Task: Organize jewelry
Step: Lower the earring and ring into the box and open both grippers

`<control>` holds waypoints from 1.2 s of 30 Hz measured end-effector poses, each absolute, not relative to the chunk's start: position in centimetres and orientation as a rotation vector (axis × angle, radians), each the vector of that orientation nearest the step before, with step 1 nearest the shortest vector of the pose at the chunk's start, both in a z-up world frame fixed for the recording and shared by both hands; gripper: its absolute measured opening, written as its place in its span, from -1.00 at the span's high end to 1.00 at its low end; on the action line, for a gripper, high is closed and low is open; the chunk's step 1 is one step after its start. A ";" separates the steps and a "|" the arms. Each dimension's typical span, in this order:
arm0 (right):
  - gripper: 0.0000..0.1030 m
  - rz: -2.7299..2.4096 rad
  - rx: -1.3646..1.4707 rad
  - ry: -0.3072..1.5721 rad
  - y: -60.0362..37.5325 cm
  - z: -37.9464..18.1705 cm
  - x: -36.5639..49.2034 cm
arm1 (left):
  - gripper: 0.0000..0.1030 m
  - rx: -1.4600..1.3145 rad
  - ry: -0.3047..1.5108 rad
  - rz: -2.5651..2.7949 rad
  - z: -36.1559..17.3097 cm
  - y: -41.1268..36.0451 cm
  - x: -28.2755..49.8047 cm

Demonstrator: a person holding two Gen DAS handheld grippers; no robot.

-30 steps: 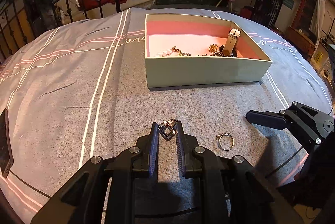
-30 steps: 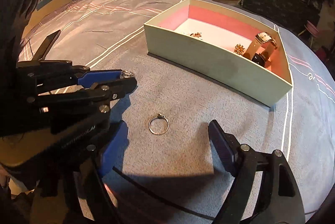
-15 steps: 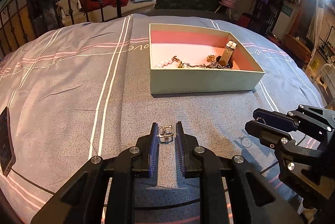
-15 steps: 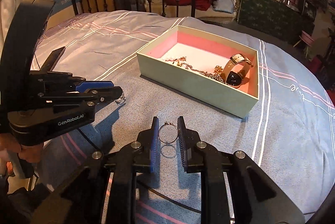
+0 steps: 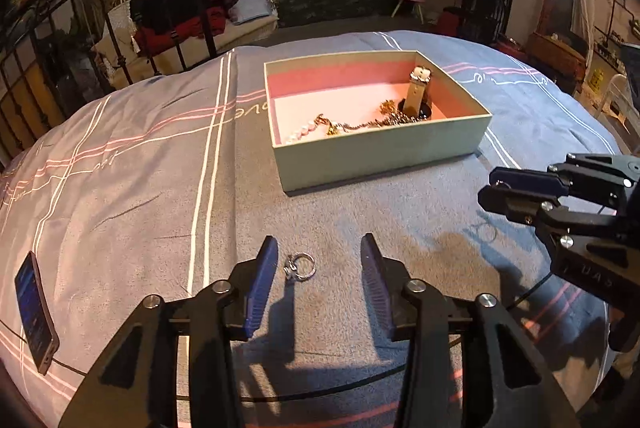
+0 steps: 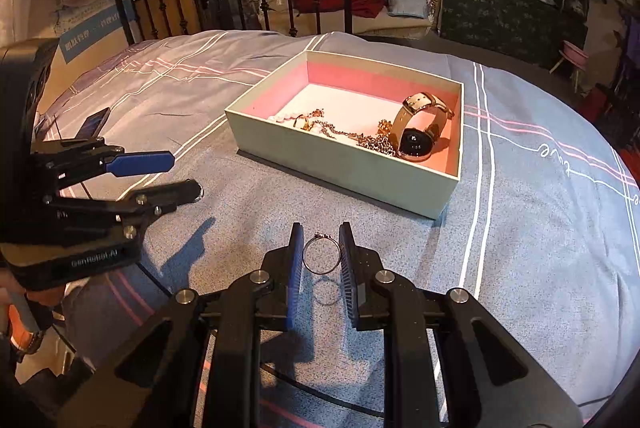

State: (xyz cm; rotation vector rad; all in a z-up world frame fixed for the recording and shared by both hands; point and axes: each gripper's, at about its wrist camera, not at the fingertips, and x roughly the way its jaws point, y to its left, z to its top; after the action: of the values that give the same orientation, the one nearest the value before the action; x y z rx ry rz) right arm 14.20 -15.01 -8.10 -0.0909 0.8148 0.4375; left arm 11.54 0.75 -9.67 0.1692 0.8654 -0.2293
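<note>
Low in the right wrist view, the right gripper (image 6: 321, 255) pinches a thin ring (image 6: 321, 254) edge-on between its blue pads, lifted clear of the bedspread (image 6: 520, 268); the ring's shadow lies on the cloth just beneath it. In the left wrist view the left gripper (image 5: 318, 264) sits bottom centre with its jaws opening, and a small silver ring with a clasp-like piece (image 5: 299, 266) lies on the fabric between the fingers, nearer the left-hand one, touched by neither pad. So that piece rests loose on the bed, while the other ring is gripped and off the surface.

At the lower left edge of the left wrist view a phone (image 5: 35, 312) lies on the cover, well apart from the jewelry.

Farther up, around frame centre in both views, stands the open pale-green box (image 6: 340, 172) with a pink lining. It already holds a watch (image 6: 418, 132) propped on its strap at the right end, a tangle of gold chain (image 6: 360, 138) along the near wall, and a few pale beads (image 6: 286, 117) toward the left.

By my reading the job is well past halfway: most pieces are in the box, and two rings are left outside it, one in a grip and one lying free.
</note>
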 end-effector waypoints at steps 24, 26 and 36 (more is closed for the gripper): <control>0.63 0.470 -0.100 0.816 -14.5 -7.7 14.2 | 0.65 0.042 0.836 -0.274 -9.2 1.8 12.7; 0.63 0.466 -0.103 0.776 -14.5 -6.2 15.1 | 0.65 0.050 0.796 -0.289 -7.3 1.0 13.6; 0.63 0.364 -0.156 0.751 -13.8 -2.5 24.4 | 0.64 -0.034 0.839 -0.232 -3.4 -1.7 24.5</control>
State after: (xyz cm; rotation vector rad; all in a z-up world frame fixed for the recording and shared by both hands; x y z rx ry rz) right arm 24.44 -13.79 -2.48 -0.1555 0.7510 0.3644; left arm 24.45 -1.70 -3.40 -0.0338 0.8387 -0.2323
